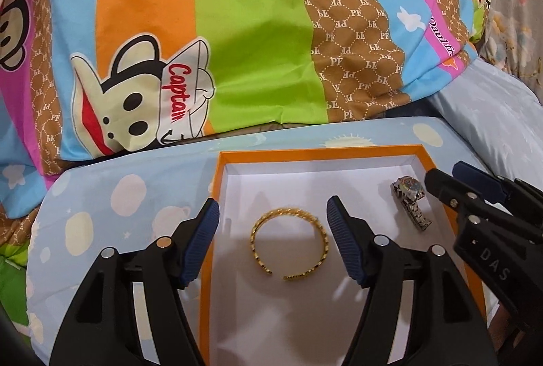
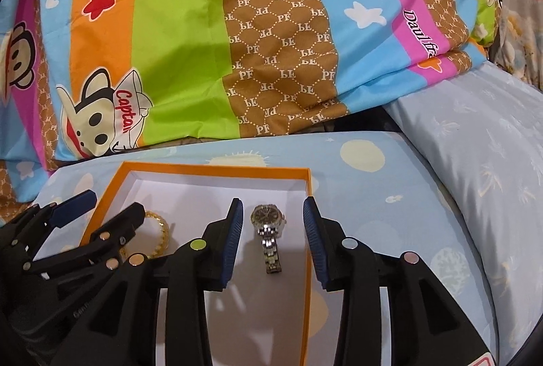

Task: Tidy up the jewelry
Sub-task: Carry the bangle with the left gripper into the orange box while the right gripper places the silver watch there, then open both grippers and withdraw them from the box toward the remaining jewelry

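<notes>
An orange box [image 1: 217,182] with a white inside lies on a blue patterned cushion. A gold bangle [image 1: 288,243] lies flat in it, and a silver wristwatch [image 1: 410,201] lies in its right part. My left gripper [image 1: 273,242] is open and hovers over the bangle, one finger on each side, empty. My right gripper [image 2: 273,238] is open over the watch [image 2: 269,238], its fingers either side of it, empty. The bangle [image 2: 159,235] shows partly behind the left gripper [image 2: 101,213] in the right wrist view. The box [image 2: 112,186] shows there too.
A bright striped cartoon quilt [image 1: 237,26] is heaped behind the box. A pale blue pillow [image 2: 482,162] lies to the right. The blue cushion [image 1: 118,196] reaches past the box on the left and right.
</notes>
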